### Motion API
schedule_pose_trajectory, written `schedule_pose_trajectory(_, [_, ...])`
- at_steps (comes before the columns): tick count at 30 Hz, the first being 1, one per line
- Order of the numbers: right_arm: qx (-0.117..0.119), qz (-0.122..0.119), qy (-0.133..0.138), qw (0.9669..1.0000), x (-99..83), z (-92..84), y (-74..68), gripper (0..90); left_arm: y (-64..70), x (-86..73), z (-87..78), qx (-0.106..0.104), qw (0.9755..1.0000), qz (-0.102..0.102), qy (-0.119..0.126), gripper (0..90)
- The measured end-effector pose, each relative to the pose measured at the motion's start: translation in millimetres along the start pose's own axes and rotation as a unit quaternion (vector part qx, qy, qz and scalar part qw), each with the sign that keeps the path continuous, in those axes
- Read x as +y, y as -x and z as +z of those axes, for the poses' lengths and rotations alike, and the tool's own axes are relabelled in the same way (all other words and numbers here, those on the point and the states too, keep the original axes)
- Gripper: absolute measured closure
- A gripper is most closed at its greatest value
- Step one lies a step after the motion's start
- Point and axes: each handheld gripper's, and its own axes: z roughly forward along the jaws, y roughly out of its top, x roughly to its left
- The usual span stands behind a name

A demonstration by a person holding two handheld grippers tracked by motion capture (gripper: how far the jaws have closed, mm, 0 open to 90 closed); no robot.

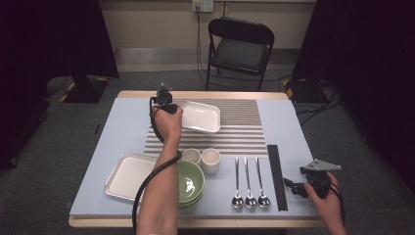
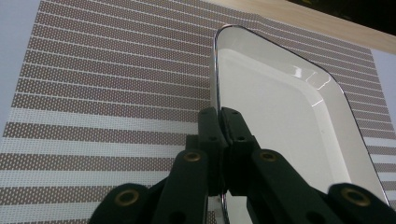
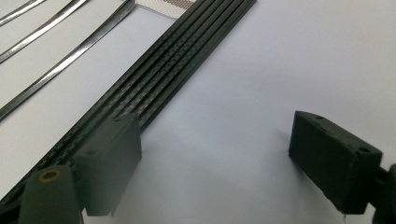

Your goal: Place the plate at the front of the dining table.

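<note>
Tray [image 1: 200,116] is stretching rightward, long axis away from the left hand-held gripper [image 2: 219,122], whose jaws are pinching its near rim tight.

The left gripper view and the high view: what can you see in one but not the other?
Left gripper view alone: the left gripper with its jaws pinched on the tray's thin rim.

High view alone: a second tray, green bowls, two cups, three spoons, black chopsticks, the open right gripper, a chair.

Both: the white tray and the striped mat.
</note>
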Motion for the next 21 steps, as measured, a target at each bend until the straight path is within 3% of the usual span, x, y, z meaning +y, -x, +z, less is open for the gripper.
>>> schedule_pose_trajectory(21, [0.000, 0.000, 0.000, 1.0000, 0.1, 0.1, 0.1, 16.2, 7.7, 0.3, 2.4, 0.016, 0.9998, 0.004, 0.006, 87.0])
